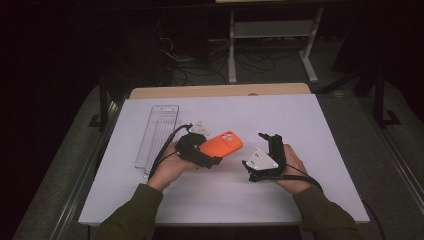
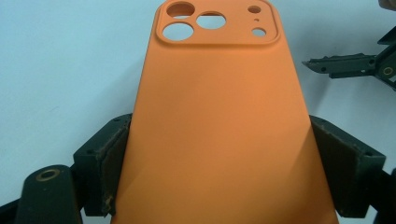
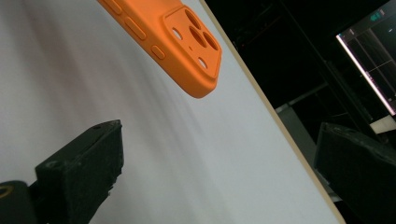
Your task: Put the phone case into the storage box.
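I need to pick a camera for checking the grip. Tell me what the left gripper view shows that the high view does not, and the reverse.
Left gripper view alone: the left gripper's two jaws pressed against the long edges of the orange phone case, and the round camera cut-outs in detail.

High view alone: the clear plastic tray lying to the left of the hands, both of the person's forearms, and the whole white table.

Both: the orange case, the white tabletop and the right gripper with its jaws apart.
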Demonstrator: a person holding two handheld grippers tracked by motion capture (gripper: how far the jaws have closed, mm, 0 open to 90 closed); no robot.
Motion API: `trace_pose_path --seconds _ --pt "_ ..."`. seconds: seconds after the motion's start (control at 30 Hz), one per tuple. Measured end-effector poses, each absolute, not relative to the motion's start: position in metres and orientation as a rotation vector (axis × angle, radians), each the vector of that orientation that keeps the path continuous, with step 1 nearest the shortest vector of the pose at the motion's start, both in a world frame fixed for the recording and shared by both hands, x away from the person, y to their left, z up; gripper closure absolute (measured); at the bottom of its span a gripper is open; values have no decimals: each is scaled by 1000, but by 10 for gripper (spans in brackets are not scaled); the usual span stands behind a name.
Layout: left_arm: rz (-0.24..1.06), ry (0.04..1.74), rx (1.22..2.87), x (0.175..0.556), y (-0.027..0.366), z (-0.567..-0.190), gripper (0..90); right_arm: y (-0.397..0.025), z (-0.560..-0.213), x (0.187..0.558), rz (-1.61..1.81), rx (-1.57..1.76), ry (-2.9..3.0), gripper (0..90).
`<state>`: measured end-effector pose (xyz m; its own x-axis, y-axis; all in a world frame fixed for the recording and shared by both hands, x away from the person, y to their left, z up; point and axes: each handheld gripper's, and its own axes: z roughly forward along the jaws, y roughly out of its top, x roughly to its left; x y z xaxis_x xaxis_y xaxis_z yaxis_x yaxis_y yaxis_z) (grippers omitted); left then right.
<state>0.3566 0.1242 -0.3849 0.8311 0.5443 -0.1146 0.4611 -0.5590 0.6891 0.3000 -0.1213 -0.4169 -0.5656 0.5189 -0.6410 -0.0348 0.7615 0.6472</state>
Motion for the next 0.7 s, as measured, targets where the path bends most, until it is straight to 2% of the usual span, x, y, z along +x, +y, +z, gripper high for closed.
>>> trace_pose_path --seconds 0.7 --pt "140 730 2268 356 125 -385 155 -113 -423 293 642 204 1989 9"
